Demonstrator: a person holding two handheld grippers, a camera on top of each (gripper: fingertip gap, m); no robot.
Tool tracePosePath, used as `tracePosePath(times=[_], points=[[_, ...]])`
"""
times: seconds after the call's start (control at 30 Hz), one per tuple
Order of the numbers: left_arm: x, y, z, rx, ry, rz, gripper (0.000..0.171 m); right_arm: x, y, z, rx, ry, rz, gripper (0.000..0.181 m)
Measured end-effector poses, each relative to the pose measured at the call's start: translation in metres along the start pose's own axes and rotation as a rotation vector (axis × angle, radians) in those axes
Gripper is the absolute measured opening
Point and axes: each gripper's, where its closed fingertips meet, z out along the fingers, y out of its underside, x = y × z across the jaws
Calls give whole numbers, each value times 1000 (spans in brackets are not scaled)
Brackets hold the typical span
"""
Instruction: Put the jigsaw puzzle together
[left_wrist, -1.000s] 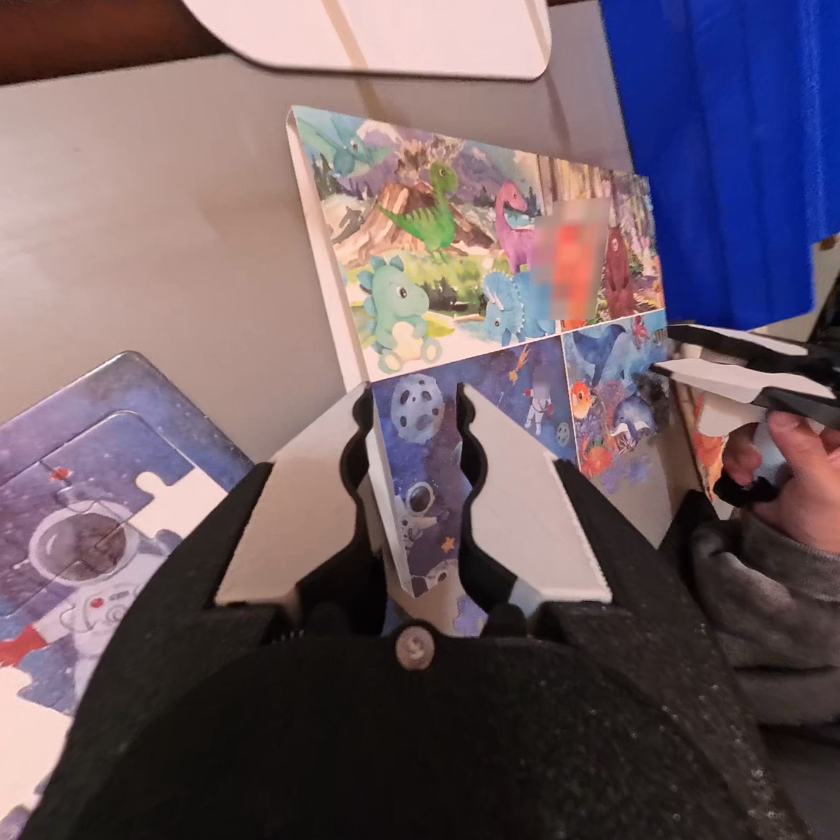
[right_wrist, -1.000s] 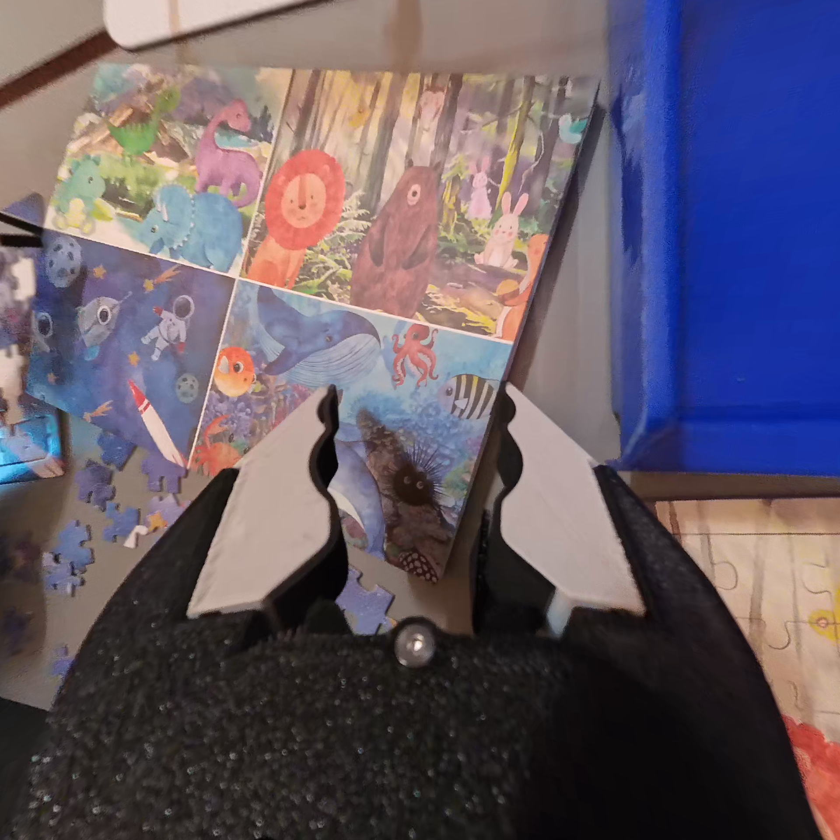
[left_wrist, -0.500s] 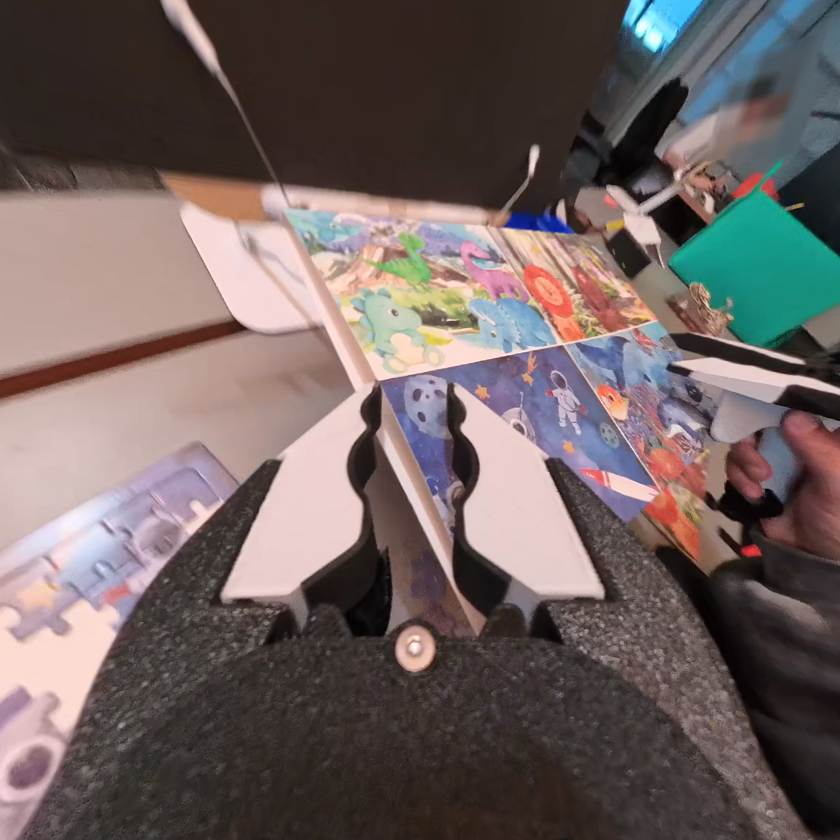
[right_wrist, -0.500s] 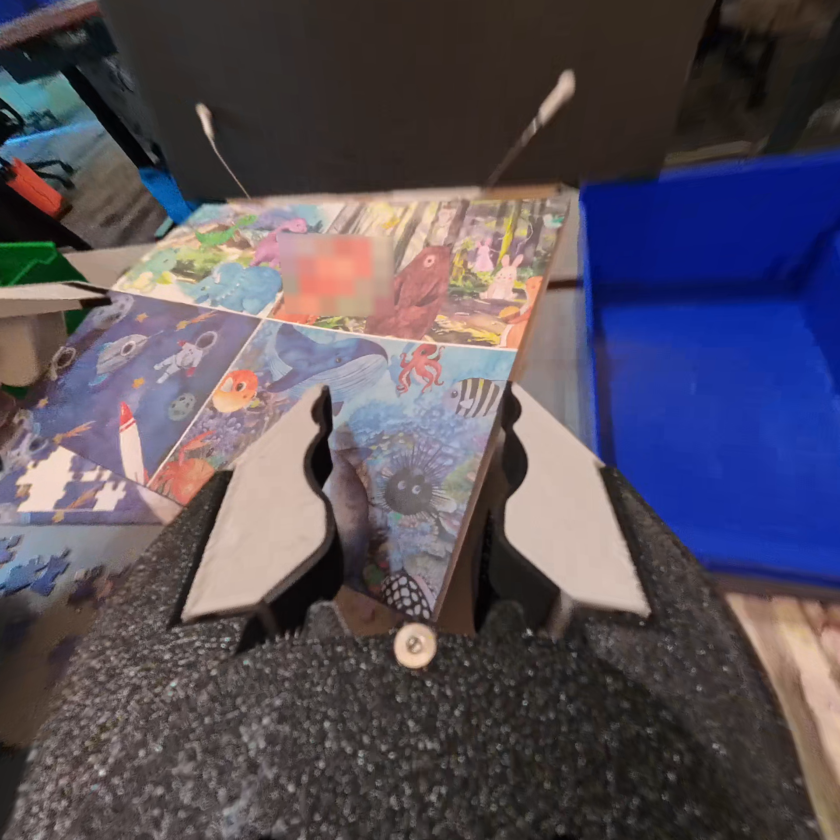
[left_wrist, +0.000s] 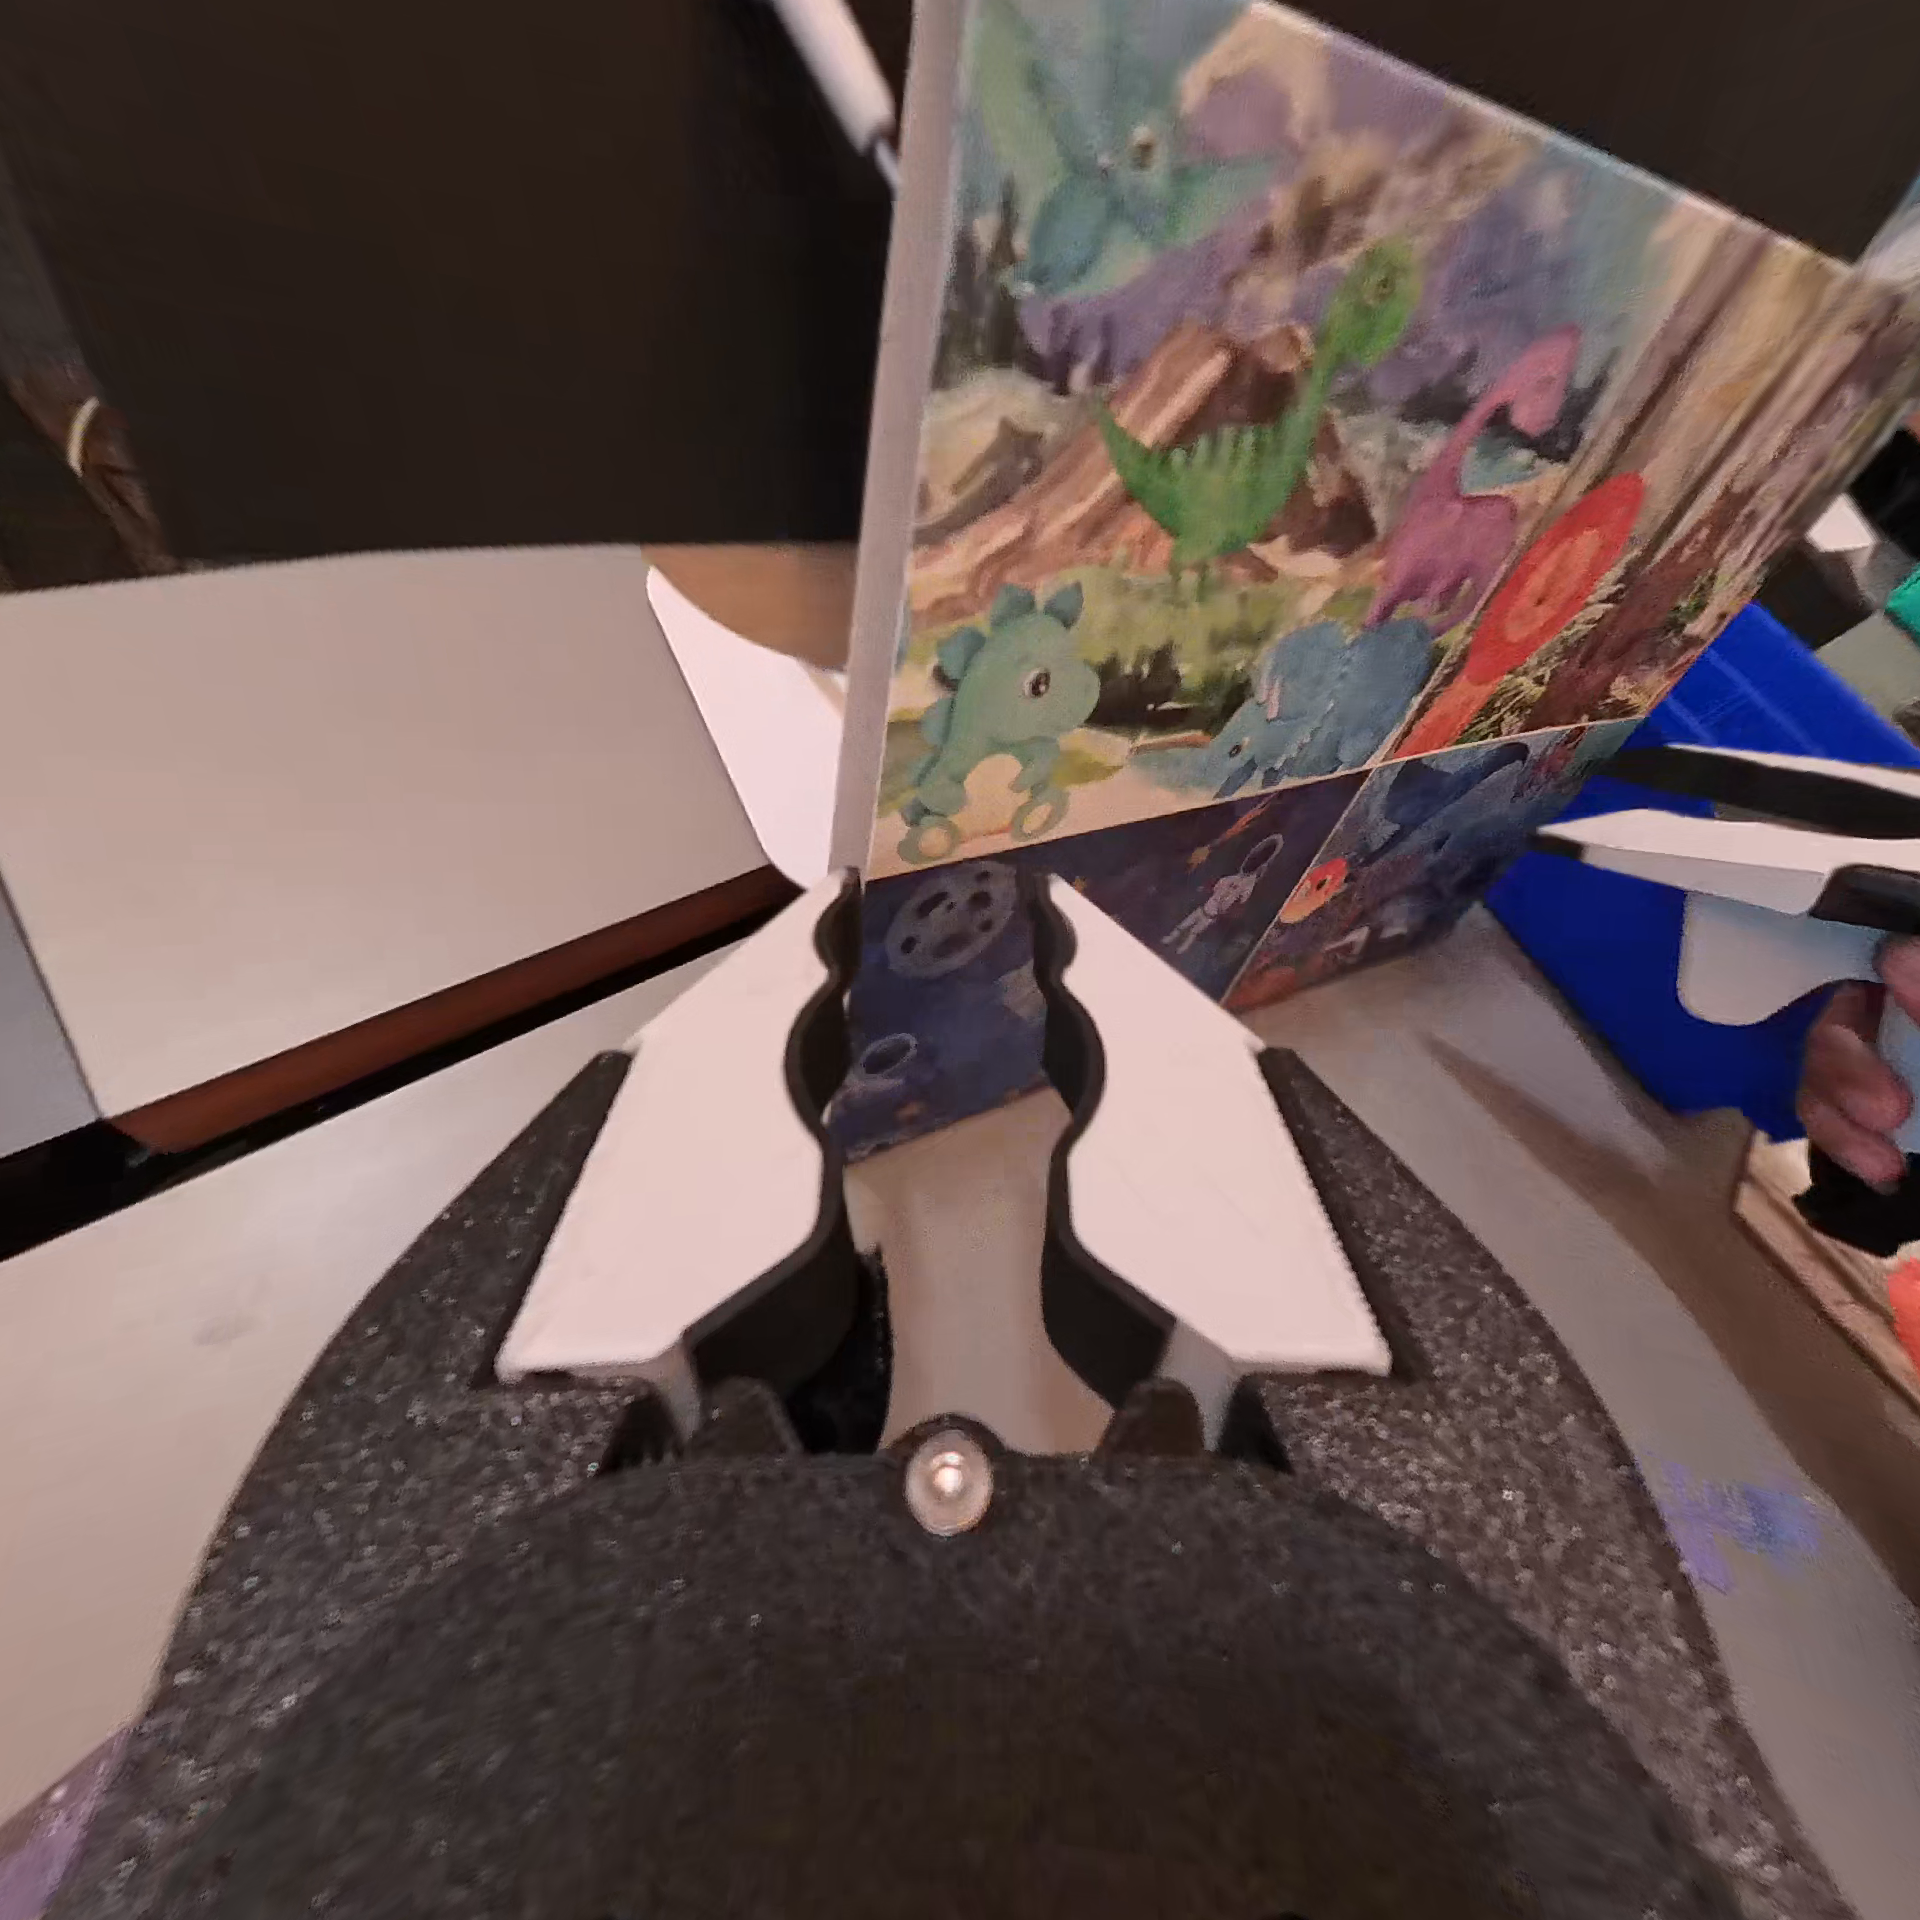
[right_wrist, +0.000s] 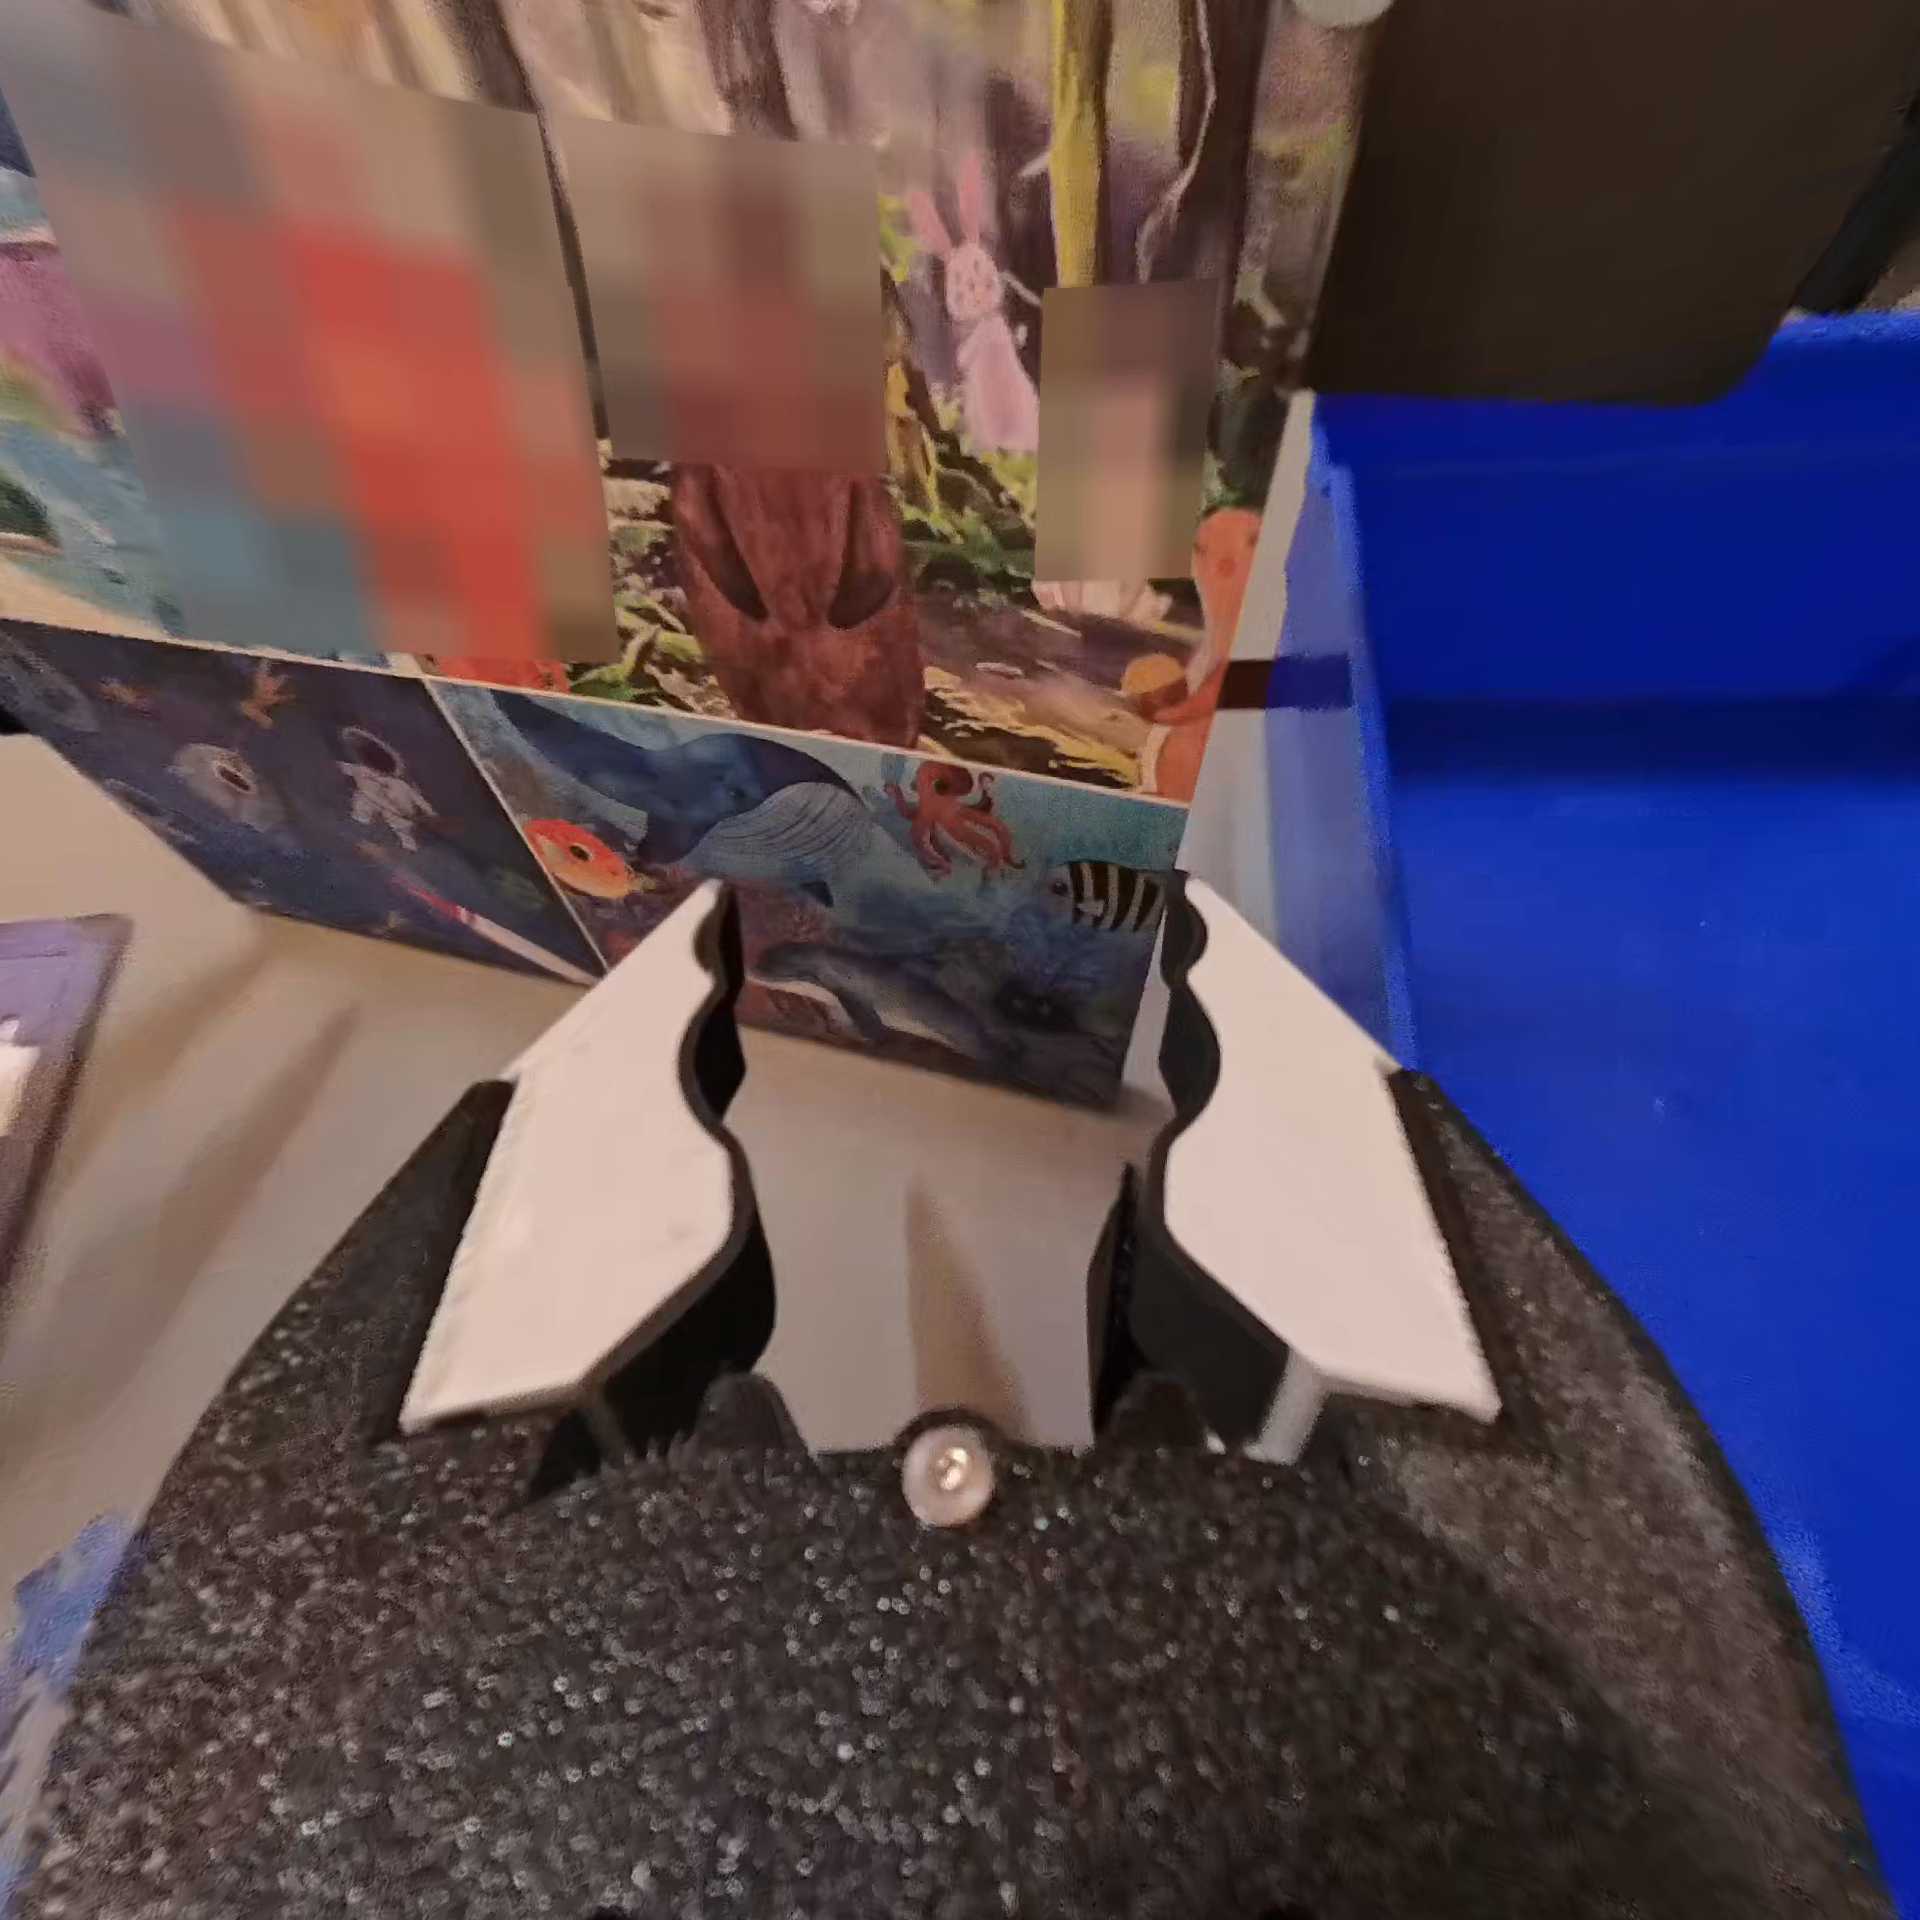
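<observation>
The puzzle box (left_wrist: 1195, 582), printed with dinosaur, forest, space and sea pictures, stands upright on its lower edge on the grey table (left_wrist: 260, 1299). My left gripper (left_wrist: 940, 888) is open. Its fingers sit in front of the box's lower left corner, and bare table shows between them. My right gripper (right_wrist: 951, 899) is open wide in front of the box's (right_wrist: 935, 831) lower right corner. It also shows in the left wrist view (left_wrist: 1745, 831), held by a hand (left_wrist: 1860, 1081). Neither gripper holds anything.
A blue bin (right_wrist: 1610, 935) stands just right of the box. A dark space puzzle board (right_wrist: 52, 1039) lies at the left. A wooden puzzle frame (left_wrist: 1818, 1247) lies at the right. Loose purple pieces (left_wrist: 1725, 1527) lie nearby. A white board (left_wrist: 312, 779) lies at the back left.
The box, held flat at two corners by both grippers, was tipped up and now stands on its lower edge. Both grippers have let go and pulled back slightly.
</observation>
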Motion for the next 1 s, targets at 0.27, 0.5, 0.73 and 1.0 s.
tracePosePath(times=[0.27,0.5,0.73,1.0], points=[[-5,-9,9,20,-37,47,30,10,-14,26,-22,67,-53,79],[1,-12,-2,28,-16,25,35,2,-13,23,-61,39,-58,84],[0,-2,-2,-48,0,-47,29,3,-7,2,-76,21,-17,72],[-3,-2,8,-46,-13,-27,29,5,-6,22,-100,19,-46,82]])
